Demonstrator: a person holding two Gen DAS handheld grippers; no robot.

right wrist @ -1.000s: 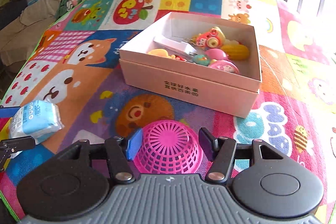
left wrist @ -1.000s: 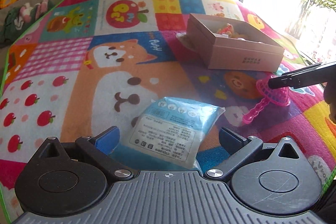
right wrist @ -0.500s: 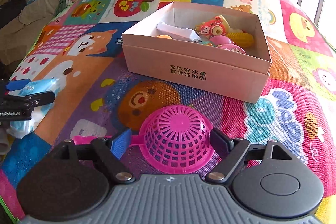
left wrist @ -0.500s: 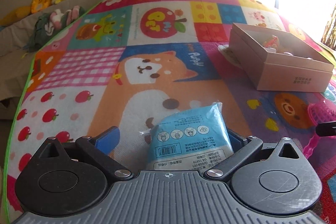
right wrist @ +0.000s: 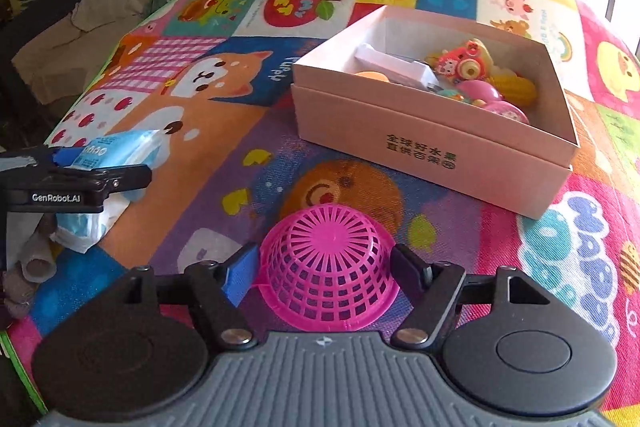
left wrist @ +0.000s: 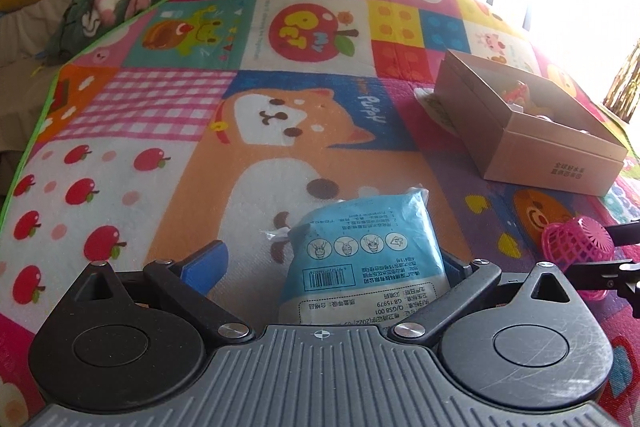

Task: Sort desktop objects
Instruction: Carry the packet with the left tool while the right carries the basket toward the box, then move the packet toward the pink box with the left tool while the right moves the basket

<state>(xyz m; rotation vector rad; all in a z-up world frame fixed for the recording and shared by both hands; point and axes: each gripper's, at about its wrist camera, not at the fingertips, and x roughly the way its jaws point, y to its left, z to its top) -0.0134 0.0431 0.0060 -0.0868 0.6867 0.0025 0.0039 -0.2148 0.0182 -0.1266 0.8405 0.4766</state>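
We found the blue tissue pack [left wrist: 362,259] lying on the play mat [left wrist: 160,131] between the fingers of the left gripper [left wrist: 332,263], leaning against the right finger with a clear gap at the left blue pad; those tongs stood open. The pink mesh strainer [right wrist: 326,267], dome up, sat between the closing jaws of the right gripper [right wrist: 324,271], the pads not yet pressing it. Beyond it lay the open cardboard box [right wrist: 432,143], holding small toys [right wrist: 468,67] and a white item.
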